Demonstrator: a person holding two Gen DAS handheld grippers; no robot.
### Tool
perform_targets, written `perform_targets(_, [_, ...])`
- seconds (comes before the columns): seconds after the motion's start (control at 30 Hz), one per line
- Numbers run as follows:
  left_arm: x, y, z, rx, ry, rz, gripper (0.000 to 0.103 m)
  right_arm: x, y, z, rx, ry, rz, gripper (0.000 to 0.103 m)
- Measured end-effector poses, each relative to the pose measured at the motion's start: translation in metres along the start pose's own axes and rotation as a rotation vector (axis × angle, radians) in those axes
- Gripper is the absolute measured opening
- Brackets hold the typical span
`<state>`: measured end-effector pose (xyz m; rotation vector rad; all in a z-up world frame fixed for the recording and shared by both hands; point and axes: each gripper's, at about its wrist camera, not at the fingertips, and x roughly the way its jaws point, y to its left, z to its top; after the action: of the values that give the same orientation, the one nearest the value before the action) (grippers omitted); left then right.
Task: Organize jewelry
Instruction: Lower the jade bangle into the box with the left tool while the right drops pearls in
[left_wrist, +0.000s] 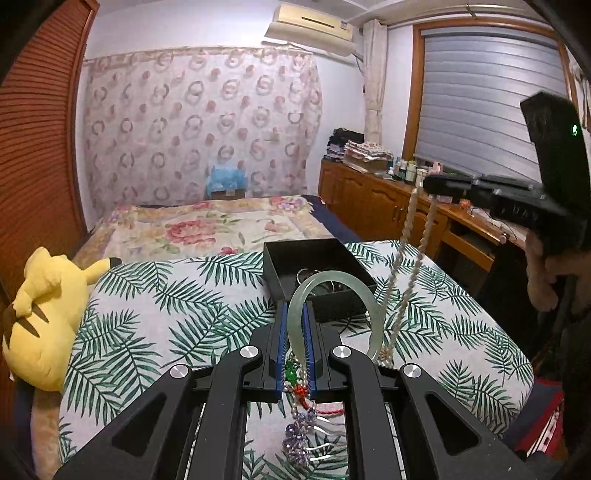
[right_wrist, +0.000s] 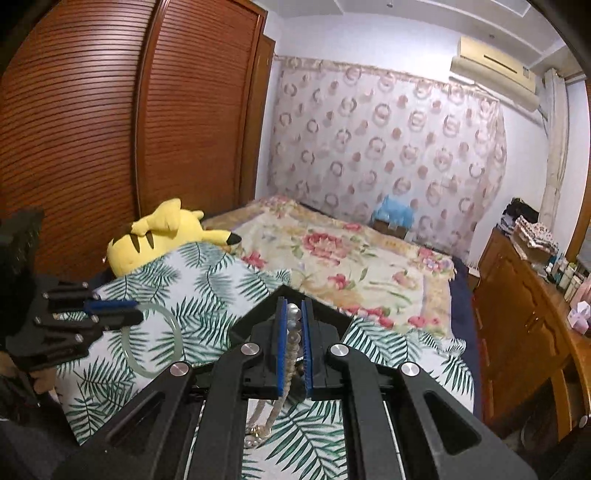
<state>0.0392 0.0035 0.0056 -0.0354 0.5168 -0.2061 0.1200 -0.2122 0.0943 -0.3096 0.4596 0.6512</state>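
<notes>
Nearest our left lens, a loose heap of purple, green and red beaded trinkets with a red cord (left_wrist: 301, 417) lies on the palm-leaf patterned cloth (left_wrist: 177, 302) between the arms of our left gripper (left_wrist: 297, 325). Its blue-padded fingers are nearly closed, pinching the rim of a pale green jade bangle (left_wrist: 334, 286), which stands upright just in front of the open black rectangular box (left_wrist: 275, 260). Only this view shows inside the box: some rings or small metal pieces we cannot make out.

From the right wrist, our right gripper (right_wrist: 294, 325) is closed down on a long strand of cream-white pearls (right_wrist: 292, 332); the beads run between the pads and the strand loops down beneath to a gold clasp. The left view shows that same strand hanging in two lines from the raised gripper down to the cloth, just beside the bangle. The right view hides most of the box behind its own fingers.

A yellow plush toy (right_wrist: 162, 236) lies at the cloth's far left edge.
</notes>
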Motion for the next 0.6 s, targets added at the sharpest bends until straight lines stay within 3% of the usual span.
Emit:
perform_targets(0.3, [0.018, -0.002, 0.014, 0.024, 0.001, 0.002, 0.007, -0.006, -0.012, 0.036, -0.022, -0.044, -0.051, 0.008])
perform_targets(0.6, [0.043, 0.0, 0.028, 0.044, 0.02, 0.013, 0.007, 0.017, -0.034, 0.063, 0.006, -0.054, -0.076, 0.008])
